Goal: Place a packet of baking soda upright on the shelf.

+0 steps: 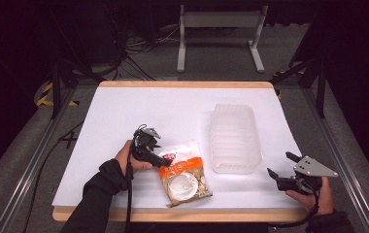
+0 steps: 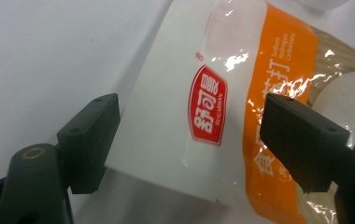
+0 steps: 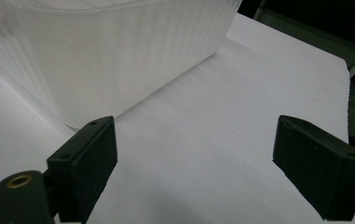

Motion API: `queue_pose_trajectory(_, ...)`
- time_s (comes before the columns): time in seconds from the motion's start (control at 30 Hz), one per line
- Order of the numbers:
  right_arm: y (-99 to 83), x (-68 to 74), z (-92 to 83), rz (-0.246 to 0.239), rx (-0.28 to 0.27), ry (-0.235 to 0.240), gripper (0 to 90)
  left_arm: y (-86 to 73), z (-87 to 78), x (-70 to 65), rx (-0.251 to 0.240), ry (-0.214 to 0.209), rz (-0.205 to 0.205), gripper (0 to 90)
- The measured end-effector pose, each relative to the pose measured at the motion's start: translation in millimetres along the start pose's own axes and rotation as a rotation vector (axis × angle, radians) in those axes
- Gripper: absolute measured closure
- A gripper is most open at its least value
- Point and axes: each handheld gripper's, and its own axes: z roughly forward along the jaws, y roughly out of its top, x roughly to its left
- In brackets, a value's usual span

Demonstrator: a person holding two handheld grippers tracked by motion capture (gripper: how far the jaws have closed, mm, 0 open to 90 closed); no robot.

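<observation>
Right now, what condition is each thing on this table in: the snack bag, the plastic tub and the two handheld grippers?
Orange-and-white sealed plastic food bag: lying flat, its white end between the left gripper's jaws, not yet pinched.
Translucent ribbed plastic tub: upright, lidless; I cannot make out anything inside.
Left gripper: open, straddling the bag's end.
Right gripper: open, empty, beside the tub.

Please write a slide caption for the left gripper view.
Left gripper open around the white end of a snack bag.

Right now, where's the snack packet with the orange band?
In the high view the snack packet lies flat near the table's front edge, left of the clear plastic tub, with the left gripper at its top-left corner.
</observation>
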Motion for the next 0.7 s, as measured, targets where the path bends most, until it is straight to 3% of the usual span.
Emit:
queue_pose_trajectory(0.07,-0.3,-0.4,0.0,0.004,0.002,0.000,14.5,5.4,1.5,-1.8,0.027,-0.043,0.011,22.6)
queue_pose_trajectory(0.13,-0.8,-0.3,0.3,0.005,0.004,0.007,14.5,9.6,2.5,-3.8,0.049,-0.040,0.023,22.1)
queue_pose_trajectory(0.3,-0.6,0.1,0.1,-0.001,0.003,0.012,14.5,12.9,0.3,-14.6,0.059,-0.095,0.072,29.6)
queue_pose_trajectory(0.4,-0.8,-1.2,-0.2,0.007,0.001,0.011,14.5,13.8,-1.6,-20.4,0.069,-0.104,0.103,33.5)
queue_pose_trajectory(0.57,-0.6,-0.5,0.8,0.012,0.005,0.016,14.5,16.7,6.4,-17.9,0.115,-0.103,0.085,37.0)
queue_pose_trajectory(0.7,-0.3,0.2,1.1,0.011,0.006,0.017,14.5,23.8,12.8,-12.6,0.118,-0.104,0.080,44.4)
